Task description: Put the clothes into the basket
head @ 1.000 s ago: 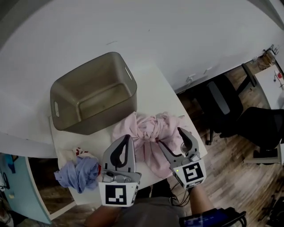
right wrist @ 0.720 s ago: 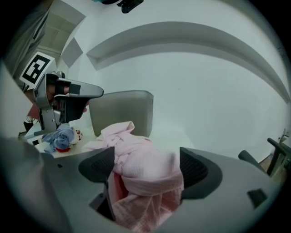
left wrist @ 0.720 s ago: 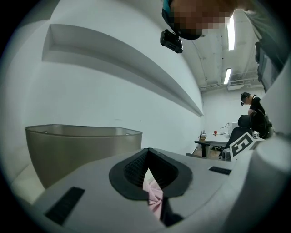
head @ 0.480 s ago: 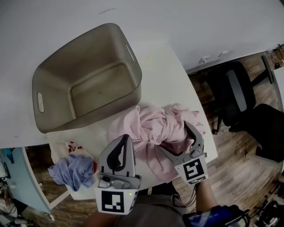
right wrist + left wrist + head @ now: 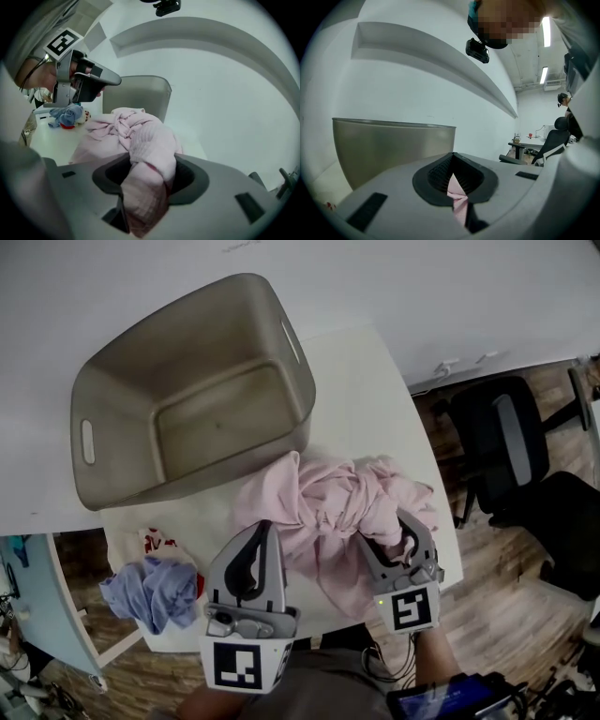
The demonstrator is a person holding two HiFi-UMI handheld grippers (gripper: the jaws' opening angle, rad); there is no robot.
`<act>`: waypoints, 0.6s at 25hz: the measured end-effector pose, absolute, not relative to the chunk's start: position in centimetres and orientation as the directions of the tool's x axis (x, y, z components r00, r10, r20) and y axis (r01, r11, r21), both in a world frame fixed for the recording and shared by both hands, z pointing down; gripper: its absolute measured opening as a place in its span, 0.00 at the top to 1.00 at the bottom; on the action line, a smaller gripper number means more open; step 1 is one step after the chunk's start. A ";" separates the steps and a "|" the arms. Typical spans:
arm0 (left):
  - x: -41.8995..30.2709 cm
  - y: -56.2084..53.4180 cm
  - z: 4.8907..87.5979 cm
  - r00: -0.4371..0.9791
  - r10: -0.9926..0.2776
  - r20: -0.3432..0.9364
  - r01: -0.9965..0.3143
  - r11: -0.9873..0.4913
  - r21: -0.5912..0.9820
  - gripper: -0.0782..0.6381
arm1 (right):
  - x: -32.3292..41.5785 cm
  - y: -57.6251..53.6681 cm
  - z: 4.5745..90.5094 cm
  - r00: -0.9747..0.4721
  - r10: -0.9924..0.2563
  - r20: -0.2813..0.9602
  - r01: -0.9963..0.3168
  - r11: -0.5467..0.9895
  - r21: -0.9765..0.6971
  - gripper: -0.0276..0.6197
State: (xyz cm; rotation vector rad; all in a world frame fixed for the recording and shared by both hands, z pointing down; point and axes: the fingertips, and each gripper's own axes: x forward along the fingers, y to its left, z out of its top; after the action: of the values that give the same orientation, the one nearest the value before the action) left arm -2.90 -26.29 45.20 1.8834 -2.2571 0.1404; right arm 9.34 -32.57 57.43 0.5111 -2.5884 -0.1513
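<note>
A crumpled pink garment (image 5: 328,498) lies on the white table (image 5: 366,381) in front of an empty grey basket (image 5: 302,381). My left gripper (image 5: 265,527) sits at the garment's left edge, shut on a thin pinch of pink cloth (image 5: 458,202) between its pads (image 5: 440,171). My right gripper (image 5: 386,531) is at the garment's right side. Its jaws have just been closing, and a thick fold of the garment (image 5: 147,159) now fills them and is pressed. The basket (image 5: 389,145) stands just beyond both grippers.
A bunched blue cloth (image 5: 150,582) with a red-and-white piece (image 5: 159,542) lies at the table's left front corner. Black office chairs (image 5: 506,442) stand on the wooden floor to the right. The table's right edge runs close to my right gripper.
Both grippers have sunk onto the pink garment. The right jaws spread wide, then closed on a fold. The left jaws stayed shut.
</note>
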 end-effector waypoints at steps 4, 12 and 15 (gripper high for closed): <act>-3.2 -25.8 44.3 -0.192 -0.962 0.196 -0.978 0.205 0.045 0.88 | 8.8 -31.8 55.4 -0.849 -0.346 0.400 -0.310 0.938 0.154 0.68; -3.1 -23.9 41.8 -0.229 -0.962 0.148 -0.972 0.234 0.019 0.88 | 8.6 -30.6 49.5 -0.905 -0.353 0.237 -0.341 0.936 0.092 0.72; -3.2 -23.0 40.5 -0.242 -0.961 0.132 -0.969 0.245 0.011 0.88 | 8.8 -30.2 47.6 -0.906 -0.361 0.219 -0.348 0.932 0.096 0.72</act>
State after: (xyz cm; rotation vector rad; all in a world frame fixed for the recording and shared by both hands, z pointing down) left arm -3.16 -22.99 40.52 1.8609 -2.3885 0.1102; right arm 8.77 -30.17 47.59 0.5320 -2.8562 -0.0803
